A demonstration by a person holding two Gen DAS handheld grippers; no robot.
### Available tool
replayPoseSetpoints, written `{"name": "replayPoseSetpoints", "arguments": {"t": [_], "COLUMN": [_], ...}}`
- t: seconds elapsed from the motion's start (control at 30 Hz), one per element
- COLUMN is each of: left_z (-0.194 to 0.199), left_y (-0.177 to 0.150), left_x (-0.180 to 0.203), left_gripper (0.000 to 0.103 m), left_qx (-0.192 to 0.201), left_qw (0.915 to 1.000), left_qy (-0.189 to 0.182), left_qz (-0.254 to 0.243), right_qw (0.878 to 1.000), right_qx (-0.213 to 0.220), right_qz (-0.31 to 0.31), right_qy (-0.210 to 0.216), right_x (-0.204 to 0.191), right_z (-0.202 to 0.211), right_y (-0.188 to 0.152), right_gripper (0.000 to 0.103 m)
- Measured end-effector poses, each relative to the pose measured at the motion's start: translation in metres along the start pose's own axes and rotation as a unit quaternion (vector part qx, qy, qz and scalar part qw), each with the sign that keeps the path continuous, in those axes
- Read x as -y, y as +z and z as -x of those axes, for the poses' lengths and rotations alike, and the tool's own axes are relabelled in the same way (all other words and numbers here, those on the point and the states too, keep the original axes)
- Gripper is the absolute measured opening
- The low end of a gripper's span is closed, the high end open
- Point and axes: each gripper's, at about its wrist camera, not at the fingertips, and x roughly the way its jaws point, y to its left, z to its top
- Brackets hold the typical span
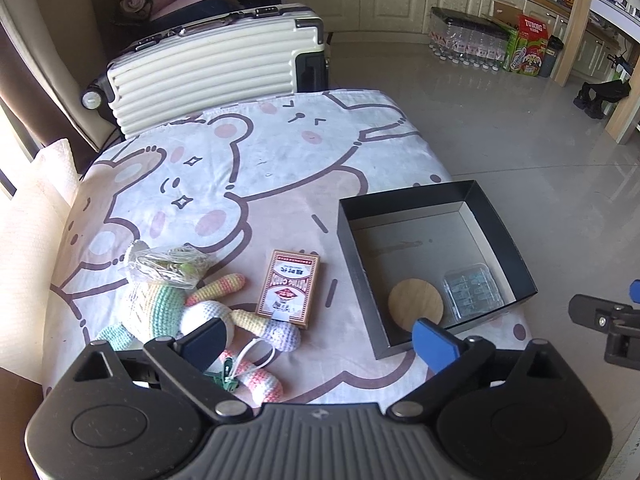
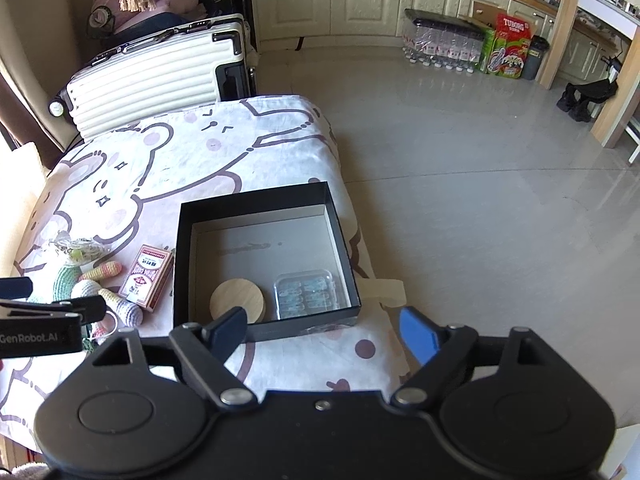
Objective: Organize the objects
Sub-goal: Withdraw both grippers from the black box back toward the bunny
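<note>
Black box point(image 2: 264, 200), holding wooden disc point(image 2: 238, 300) and clear case point(image 2: 306, 294); my left gripper point(image 1: 320, 340) and right gripper point(image 2: 324, 330) hover with fingers apart.

Left finger point(image 1: 208, 338) hides the crochet doll's point(image 1: 168, 308) middle.

Both wrist views high over table, facing forward, sharing black box point(image 1: 436, 264)
</note>
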Motion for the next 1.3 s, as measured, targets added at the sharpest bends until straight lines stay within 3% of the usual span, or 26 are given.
{"name": "replayPoseSetpoints", "arguments": {"t": [0.47,1.3], "left_z": [0.002,0.000], "left_y": [-0.004,-0.003], "left_x": [-0.017,-0.039], "left_gripper": [0.103,0.103], "left_qx": [0.005,0.016], "left_qw": [0.9999,0.9996], "left_qy": [0.009,0.010], "left_qz": [0.007,0.021], "right_qw": [1.000,1.000], "right_qx": [0.015,0.021], "right_qz": [-0.005,-0.004], "right_qy": [-0.018,-0.021], "right_x": [-0.001,-0.011], "right_z": [0.000,-0.007], "right_y": [-0.003,-0.001], "right_gripper": [0.103,0.103]}}
